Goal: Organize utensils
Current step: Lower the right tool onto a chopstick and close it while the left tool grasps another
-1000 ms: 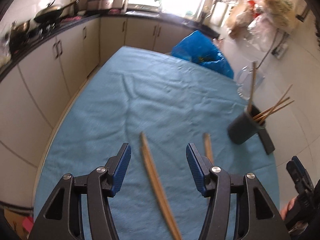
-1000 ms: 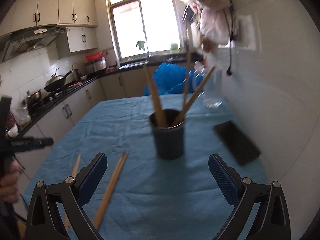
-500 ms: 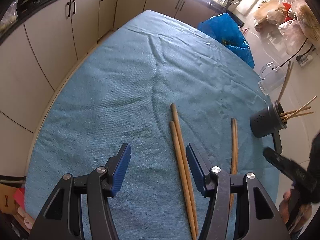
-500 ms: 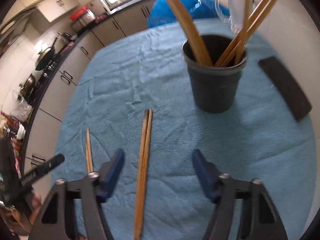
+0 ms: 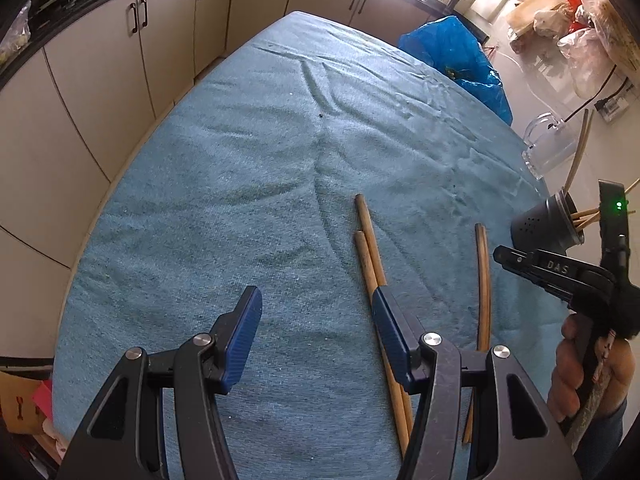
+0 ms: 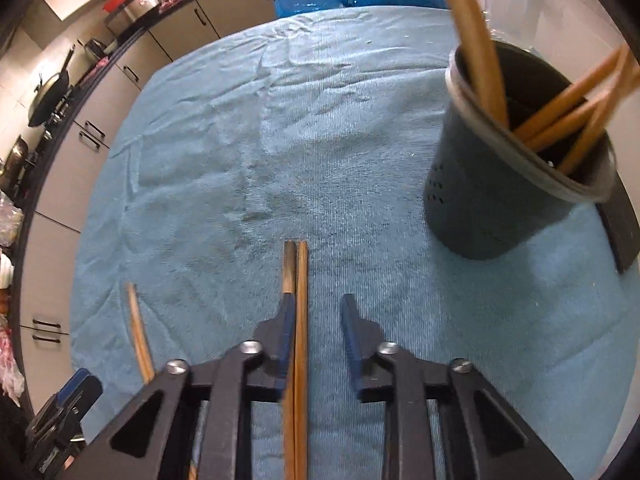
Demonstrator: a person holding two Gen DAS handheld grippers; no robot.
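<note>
A pair of wooden chopsticks [image 5: 370,250] lies side by side on the blue cloth, and a single chopstick [image 5: 484,276] lies to their right. My left gripper [image 5: 316,338] is open and empty just above the cloth, its right finger over the pair. My right gripper [image 6: 316,326] is open low over the same pair [image 6: 301,280], which lies between its jaws close to the left finger; the single chopstick [image 6: 138,330] lies to the left. A dark holder [image 6: 516,184] with several chopsticks stands at the right, also in the left wrist view [image 5: 546,226].
A clear glass mug [image 5: 550,146] stands beyond the holder, a blue plastic bag [image 5: 452,50] at the table's far end. A black flat object [image 6: 620,228] lies behind the holder. Kitchen cabinets [image 5: 120,48] run along the left.
My right gripper has dropped toward the pair of chopsticks and its jaws have narrowed around them. My left gripper has moved slightly closer to the cloth; the right gripper has come into its view.
</note>
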